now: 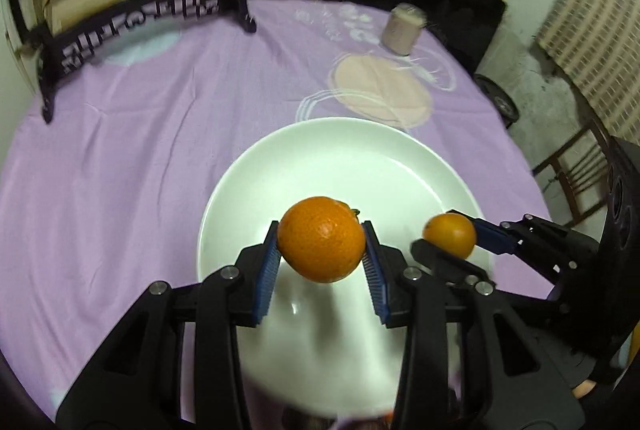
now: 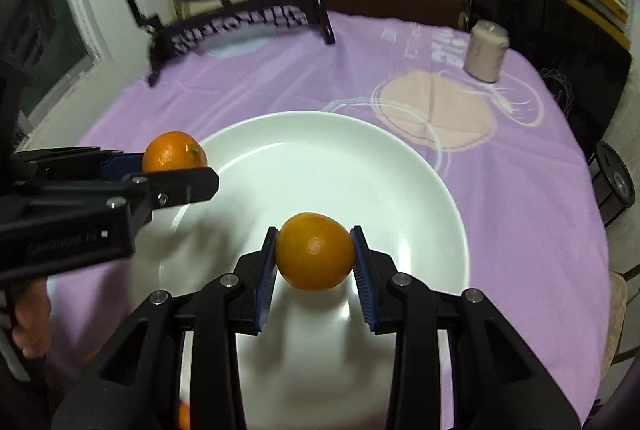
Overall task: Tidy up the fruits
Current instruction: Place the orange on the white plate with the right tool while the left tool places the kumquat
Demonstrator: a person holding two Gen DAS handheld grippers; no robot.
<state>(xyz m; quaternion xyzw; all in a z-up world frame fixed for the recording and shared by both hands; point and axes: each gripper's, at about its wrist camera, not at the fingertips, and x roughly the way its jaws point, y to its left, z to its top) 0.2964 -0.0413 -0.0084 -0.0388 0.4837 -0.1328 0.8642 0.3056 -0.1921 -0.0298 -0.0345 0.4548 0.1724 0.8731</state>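
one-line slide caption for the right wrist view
Right gripper holds an orange over the white plate; left gripper carries a second orange beside it.

two round oranges, one larger [image 1: 322, 239] and one smaller [image 2: 315, 251], are held above a bare white plate [image 1: 340, 150].

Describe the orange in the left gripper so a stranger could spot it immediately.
Start at the white plate on the purple tablecloth. Two grippers hold oranges above it. The left gripper holds the larger orange, with a stem stub; the right gripper's orange is smaller and smoother.
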